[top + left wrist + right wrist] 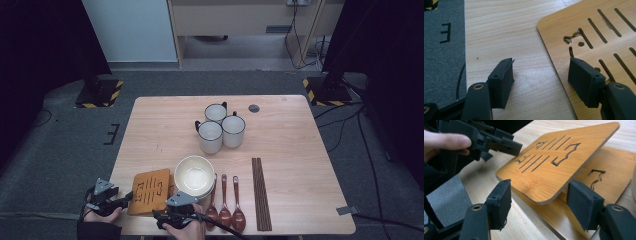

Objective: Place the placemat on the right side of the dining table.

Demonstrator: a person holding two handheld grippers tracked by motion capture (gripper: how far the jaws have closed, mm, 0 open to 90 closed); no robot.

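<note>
Top slotted bamboo board (554,165) sits tilted on a 2nd board (609,182) at surface's near-left corner, its raised corner btwn right gripper's (539,202) apart jaws; left gripper (541,77), also apart, straddles its left edge w/o clamping.

Soft, even light falls from above on the tabletop (300,150), which stands bright against a dim floor and near-black upper corners in the high view. That view is small and slightly soft, with fine detail lost. Cups (220,127) and a bowl (195,175) cast only faint, short shadows. A pale sheen lies on the wood in the left gripper view. In the right gripper view the near tongs (544,205) are sharp, while a hand (444,142) and the far board edge blur. A raised board (554,162) shades the one beneath.
</note>
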